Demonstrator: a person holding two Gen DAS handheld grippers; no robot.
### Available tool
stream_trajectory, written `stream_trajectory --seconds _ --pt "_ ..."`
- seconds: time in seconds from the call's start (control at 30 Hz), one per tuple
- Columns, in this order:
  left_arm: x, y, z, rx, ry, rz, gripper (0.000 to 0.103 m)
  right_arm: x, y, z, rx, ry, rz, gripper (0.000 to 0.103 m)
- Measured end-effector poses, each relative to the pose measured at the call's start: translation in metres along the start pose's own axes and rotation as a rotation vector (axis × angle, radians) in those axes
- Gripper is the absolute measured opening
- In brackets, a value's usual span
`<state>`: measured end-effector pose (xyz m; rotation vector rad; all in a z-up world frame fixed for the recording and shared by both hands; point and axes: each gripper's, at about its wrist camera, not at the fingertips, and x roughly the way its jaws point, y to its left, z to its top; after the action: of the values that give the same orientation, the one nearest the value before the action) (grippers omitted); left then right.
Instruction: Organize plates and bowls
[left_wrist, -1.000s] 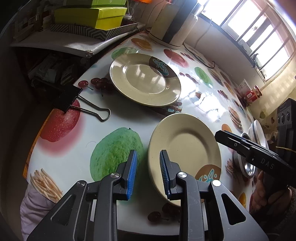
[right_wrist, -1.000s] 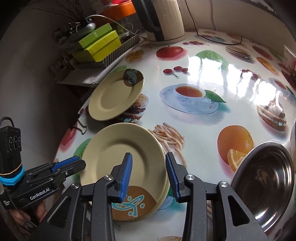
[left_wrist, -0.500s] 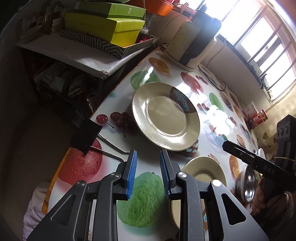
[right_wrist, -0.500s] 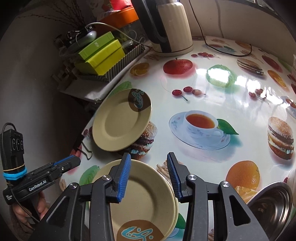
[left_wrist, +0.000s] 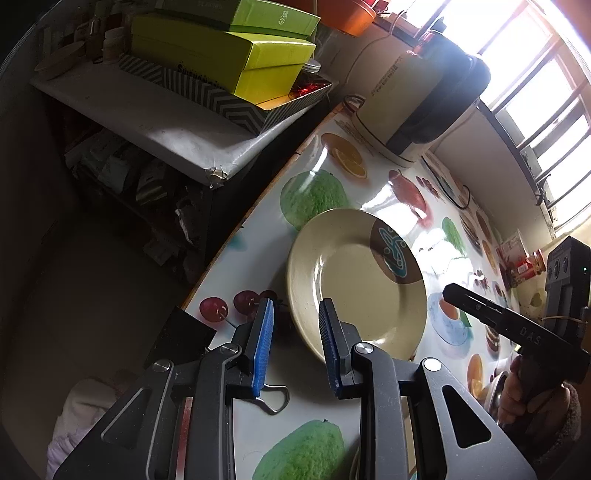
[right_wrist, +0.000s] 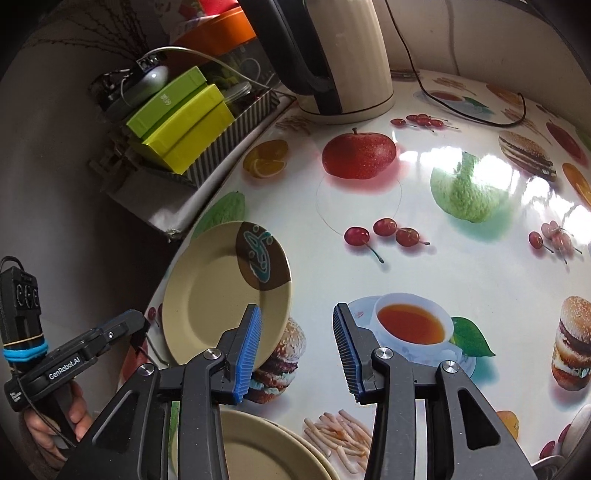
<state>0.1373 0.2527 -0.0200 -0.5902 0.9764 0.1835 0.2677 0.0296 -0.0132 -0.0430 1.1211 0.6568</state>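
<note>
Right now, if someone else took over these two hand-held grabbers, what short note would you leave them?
Left gripper: jaws apart, empty, at the near rim of the single beige plate with a brown-and-teal motif by the table's left edge.
Right gripper: jaws apart, empty, over the fruit-printed tablecloth beside that plate.
Stack of matching beige plates: near edge, below the right gripper.
Steel bowl: partly visible behind the right hand.
Done: some plates appear stacked. Left: probably pick up the single plate and add it to the stack, then sort the bowls.
</note>
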Motion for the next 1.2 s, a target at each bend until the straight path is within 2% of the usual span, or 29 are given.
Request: stream_trajectory --seconds 0.57,0.77,0.87,1.1,1.2 --pt "0.026 0.004 0.004 -0.036 0.044 -0.014 0.026 0.041 -0.01 0.019 0.053 0.065 0.081 0.04" --pt "0.028 0.003 0.004 -0.037 0.04 -0.012 0.026 0.046 -0.006 0.019 0.044 0.076 0.096 0.03" --pt "0.029 0.002 0.004 -0.034 0.039 -0.007 0.019 0.049 -0.005 0.019 0.039 0.081 0.1 0.025" --pt "0.03 0.002 0.004 -0.031 0.032 -0.01 0.017 0.052 -0.001 0.018 0.032 0.086 0.115 0.015" --pt "0.03 0.001 0.004 -0.033 0.032 -0.011 0.017 0.053 0.001 0.019 0.023 0.086 0.11 0.015"
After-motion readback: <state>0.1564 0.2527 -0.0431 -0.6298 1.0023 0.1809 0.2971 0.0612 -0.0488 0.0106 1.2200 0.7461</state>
